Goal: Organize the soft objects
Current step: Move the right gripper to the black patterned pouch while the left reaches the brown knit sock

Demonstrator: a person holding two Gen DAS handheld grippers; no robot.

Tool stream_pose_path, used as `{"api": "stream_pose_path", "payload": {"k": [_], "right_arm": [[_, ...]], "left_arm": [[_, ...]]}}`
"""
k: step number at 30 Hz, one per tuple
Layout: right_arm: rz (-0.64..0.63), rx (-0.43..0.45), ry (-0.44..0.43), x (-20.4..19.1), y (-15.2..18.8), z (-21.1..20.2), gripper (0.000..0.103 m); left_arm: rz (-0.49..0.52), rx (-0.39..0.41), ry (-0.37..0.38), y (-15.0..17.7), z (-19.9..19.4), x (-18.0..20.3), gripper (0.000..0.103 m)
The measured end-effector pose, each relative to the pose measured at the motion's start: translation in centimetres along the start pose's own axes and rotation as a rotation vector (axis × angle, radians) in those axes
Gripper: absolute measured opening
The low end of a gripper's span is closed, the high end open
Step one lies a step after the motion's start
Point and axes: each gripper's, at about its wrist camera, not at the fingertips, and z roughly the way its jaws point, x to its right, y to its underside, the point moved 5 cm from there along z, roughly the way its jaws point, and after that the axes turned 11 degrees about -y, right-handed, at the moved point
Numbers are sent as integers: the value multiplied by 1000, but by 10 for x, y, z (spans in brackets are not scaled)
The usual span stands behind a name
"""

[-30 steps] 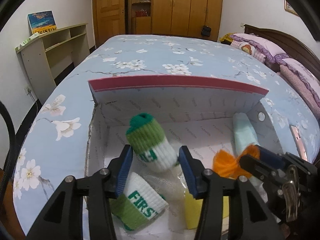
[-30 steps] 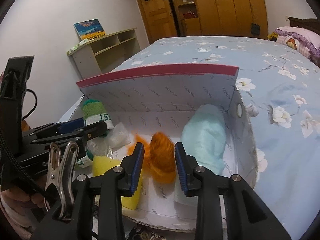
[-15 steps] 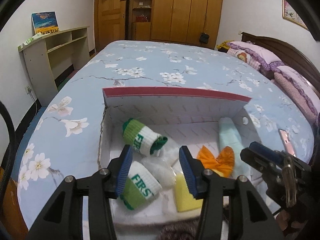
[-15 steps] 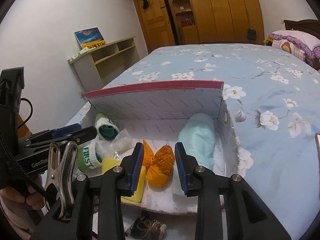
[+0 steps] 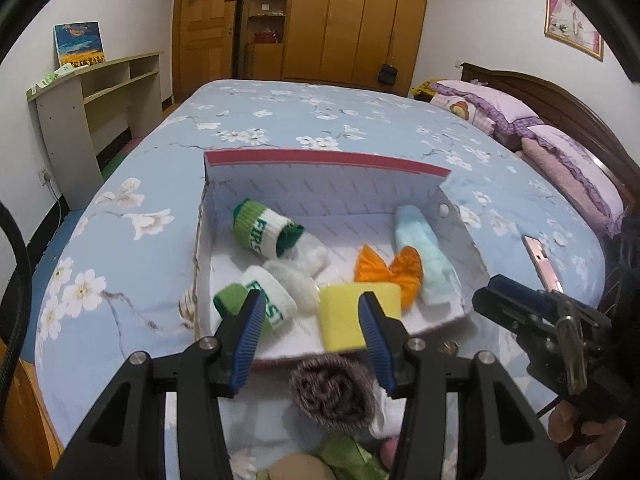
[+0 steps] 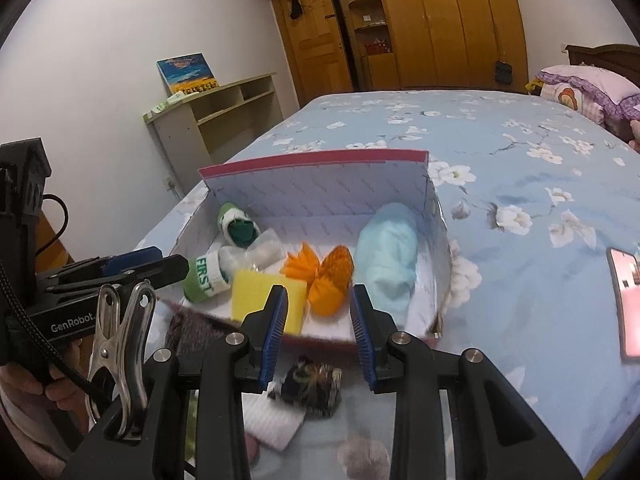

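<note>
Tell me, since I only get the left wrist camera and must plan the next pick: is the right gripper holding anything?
Observer: No. The right gripper is open and empty, in front of the box.
Operator: Anything loose beneath it?
Observer: A dark fuzzy item lies on the bed, outside the box, beside a white ribbed cloth.
Operator: What's the pink edge on my right?
Observer: What looks like a pink phone, flat on the bed.
</note>
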Motion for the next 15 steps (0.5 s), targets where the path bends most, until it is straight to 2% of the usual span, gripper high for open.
{"api": "stream_pose_path", "payload": {"k": [6,15], "right_arm": [[15,-40,30,5,21,-2,33],[28,-44,29,5,40,-10,33]], "left_arm": [[-5,-27,8,21,-7,3,51],[-23,-76,4,43,-3,5,54]]}}
